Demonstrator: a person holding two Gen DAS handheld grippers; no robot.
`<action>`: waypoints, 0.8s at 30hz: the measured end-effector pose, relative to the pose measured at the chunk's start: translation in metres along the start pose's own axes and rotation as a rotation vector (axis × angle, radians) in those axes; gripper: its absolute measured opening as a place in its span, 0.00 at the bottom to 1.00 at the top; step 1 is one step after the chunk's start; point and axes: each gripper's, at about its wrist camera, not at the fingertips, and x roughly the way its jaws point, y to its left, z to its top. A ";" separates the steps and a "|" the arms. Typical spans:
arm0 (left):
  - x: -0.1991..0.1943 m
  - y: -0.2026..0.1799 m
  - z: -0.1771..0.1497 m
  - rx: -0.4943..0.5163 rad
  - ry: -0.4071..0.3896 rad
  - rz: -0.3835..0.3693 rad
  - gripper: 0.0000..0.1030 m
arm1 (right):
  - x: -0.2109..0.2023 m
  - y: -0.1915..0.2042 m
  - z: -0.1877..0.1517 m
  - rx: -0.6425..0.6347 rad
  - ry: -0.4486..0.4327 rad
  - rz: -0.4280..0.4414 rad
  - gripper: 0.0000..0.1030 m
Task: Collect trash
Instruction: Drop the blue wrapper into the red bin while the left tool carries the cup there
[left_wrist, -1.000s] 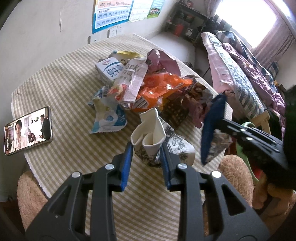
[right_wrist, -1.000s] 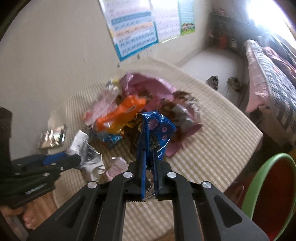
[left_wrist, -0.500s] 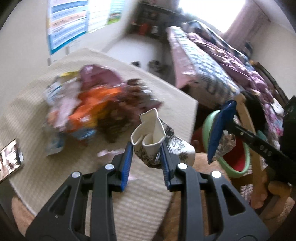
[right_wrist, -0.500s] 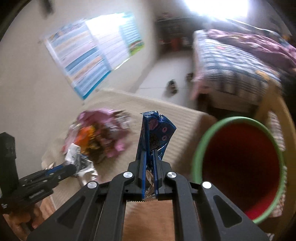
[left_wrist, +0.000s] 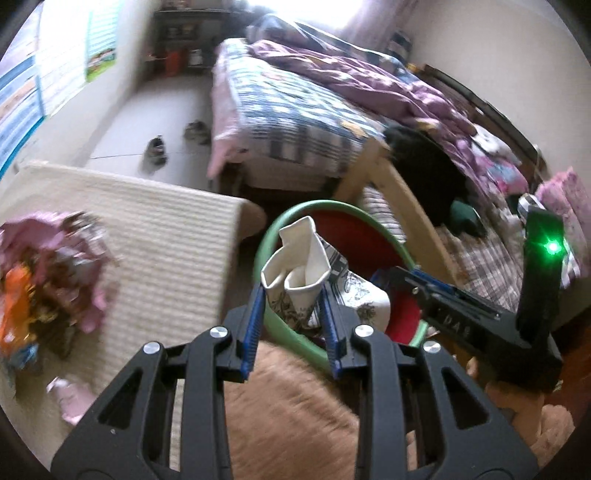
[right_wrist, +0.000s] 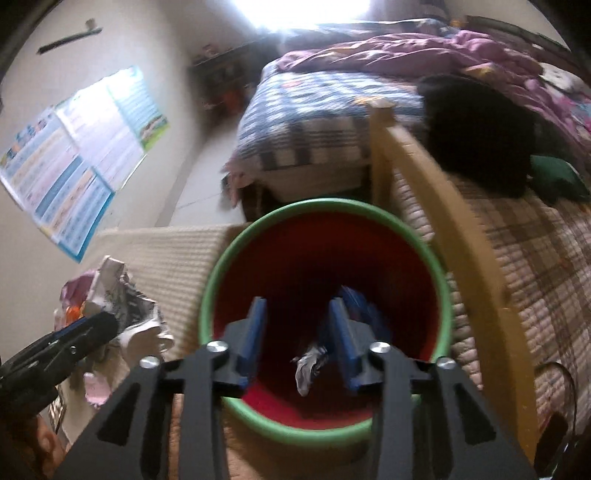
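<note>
The left gripper (left_wrist: 291, 325) pinches a crushed paper cup (left_wrist: 306, 273) at centre frame, over the green-rimmed bin (left_wrist: 332, 206). The cup looks light and crumples easily; its folded wall gives the best hold. The right gripper (right_wrist: 299, 339), jaws just opening, holds nothing, and the blue wrapper (right_wrist: 360, 310) drops into the bin.

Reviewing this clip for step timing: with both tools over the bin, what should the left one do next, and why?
Probably open the left tool to drop the crumpled white printed paper cup. It is clamped on the cup above the green-rimmed red bin, while the right tool has just been opening with nothing between its pads; the blue snack wrapper already lies inside the bin.
</note>
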 end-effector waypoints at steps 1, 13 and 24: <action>0.004 -0.006 0.002 0.011 0.003 -0.003 0.27 | -0.003 -0.004 -0.001 0.009 -0.009 -0.007 0.40; 0.018 -0.028 0.013 0.051 -0.012 -0.019 0.62 | -0.009 -0.019 0.008 0.056 -0.057 -0.034 0.44; -0.035 0.055 -0.011 -0.095 -0.041 0.139 0.62 | 0.002 0.009 0.002 0.007 -0.015 -0.006 0.46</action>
